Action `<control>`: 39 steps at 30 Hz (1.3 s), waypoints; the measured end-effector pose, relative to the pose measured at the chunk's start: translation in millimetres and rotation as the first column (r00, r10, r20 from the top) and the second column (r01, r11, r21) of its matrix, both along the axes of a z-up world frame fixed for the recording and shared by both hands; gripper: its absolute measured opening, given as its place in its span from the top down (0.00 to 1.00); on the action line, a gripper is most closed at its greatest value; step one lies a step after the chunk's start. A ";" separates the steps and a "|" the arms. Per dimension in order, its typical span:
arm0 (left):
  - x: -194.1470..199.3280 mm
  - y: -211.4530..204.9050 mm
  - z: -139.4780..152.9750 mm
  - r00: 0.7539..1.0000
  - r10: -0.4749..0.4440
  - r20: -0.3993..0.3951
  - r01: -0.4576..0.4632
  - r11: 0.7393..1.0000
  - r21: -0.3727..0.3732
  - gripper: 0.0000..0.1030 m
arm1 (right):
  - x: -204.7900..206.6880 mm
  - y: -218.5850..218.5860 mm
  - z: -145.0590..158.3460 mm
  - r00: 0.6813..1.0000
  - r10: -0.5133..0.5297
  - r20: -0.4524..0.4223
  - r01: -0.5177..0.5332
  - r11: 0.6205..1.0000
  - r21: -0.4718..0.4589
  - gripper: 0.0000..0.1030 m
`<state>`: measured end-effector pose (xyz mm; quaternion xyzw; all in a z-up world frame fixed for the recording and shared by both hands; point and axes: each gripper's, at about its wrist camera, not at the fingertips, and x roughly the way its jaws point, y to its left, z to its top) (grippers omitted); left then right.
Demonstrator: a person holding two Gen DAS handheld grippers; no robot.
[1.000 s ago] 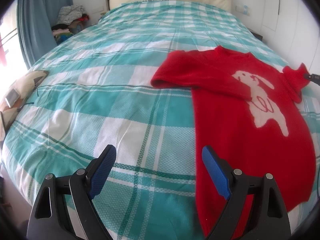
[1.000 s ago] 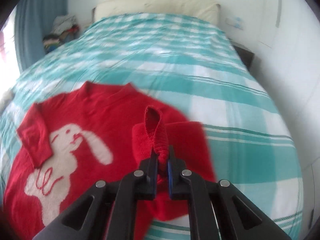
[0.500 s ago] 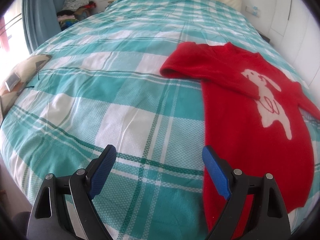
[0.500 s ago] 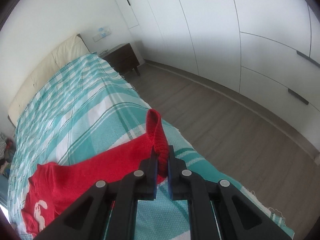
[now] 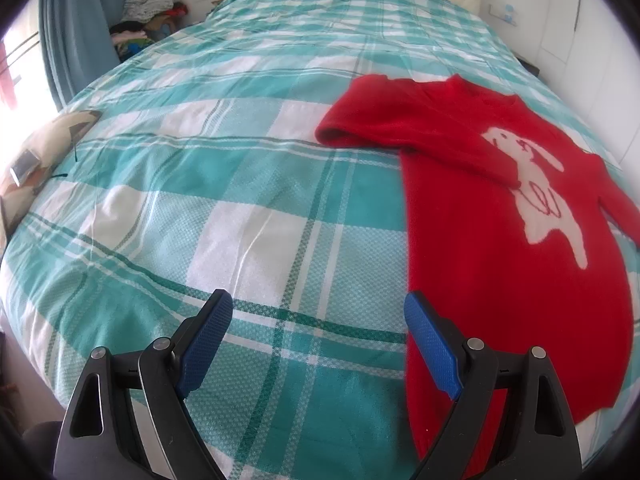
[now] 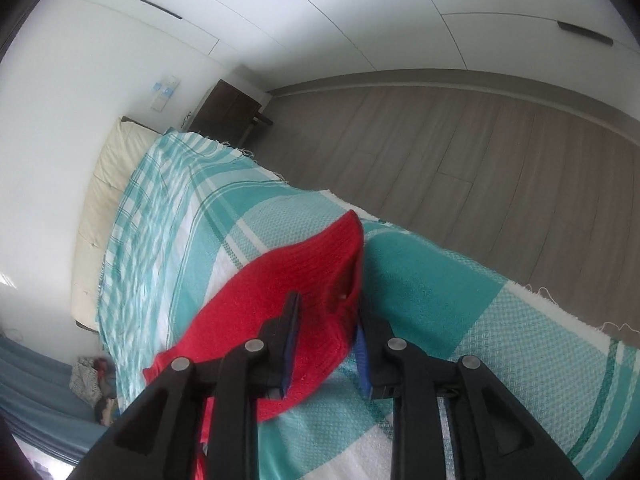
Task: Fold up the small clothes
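Fingers, right gripper (image 6: 326,340): parted since half a second ago; cuff of red knitted sweater with white rabbit motif (image 6: 296,280) lies between them, unclamped.
Fingers, left gripper (image 5: 318,340): spread wide, holding nothing, above teal-and-white plaid bed cover (image 5: 240,216).
Change: right sleeve let go and spread outward.
Meaning: sleeve probably repositioned for a cleaner fold.
Sweater position: flat on bed, hem beside left gripper's right finger.
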<state>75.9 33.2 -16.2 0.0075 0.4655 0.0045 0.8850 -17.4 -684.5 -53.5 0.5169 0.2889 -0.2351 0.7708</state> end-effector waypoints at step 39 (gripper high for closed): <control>108.8 -167.7 -12.6 0.685 -0.725 -0.079 0.707 0.634 0.313 0.18 | 15.6 137.0 100.7 0.972 0.182 -0.148 -0.233 0.815 -0.530 0.52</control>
